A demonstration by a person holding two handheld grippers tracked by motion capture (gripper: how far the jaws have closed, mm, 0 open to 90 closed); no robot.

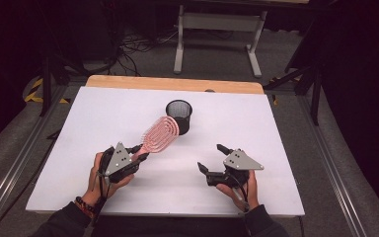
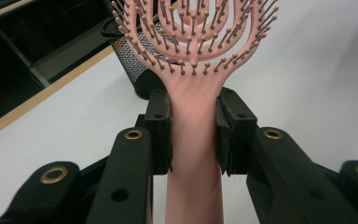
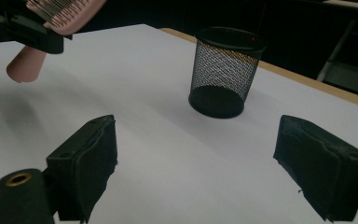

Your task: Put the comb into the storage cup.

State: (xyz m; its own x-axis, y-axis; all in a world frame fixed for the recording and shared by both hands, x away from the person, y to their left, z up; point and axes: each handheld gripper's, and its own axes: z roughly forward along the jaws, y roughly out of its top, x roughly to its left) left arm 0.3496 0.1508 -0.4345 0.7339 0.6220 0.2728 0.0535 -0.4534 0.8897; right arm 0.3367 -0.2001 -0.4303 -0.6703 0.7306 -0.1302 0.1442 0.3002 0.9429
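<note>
The left gripper (image 2: 193, 135) squeezes its two jaws tight on the handle of the pink hairbrush (image 1: 159, 134). The brush is up in the air, with its bristly head right next to the rim of the black mesh cup (image 1: 179, 116). The right gripper (image 1: 213, 159) has its jaws wide apart and holds nothing. It sits low over the white table (image 1: 276, 148). I think picking up is done. The brush probably goes into the cup next, and that is not done yet.

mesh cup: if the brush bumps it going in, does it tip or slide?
The mesh cup is taller than wide and looks empty, so probably light: a rim-level knock may tip it. On the smooth white board, a low push likely slides it.
</note>
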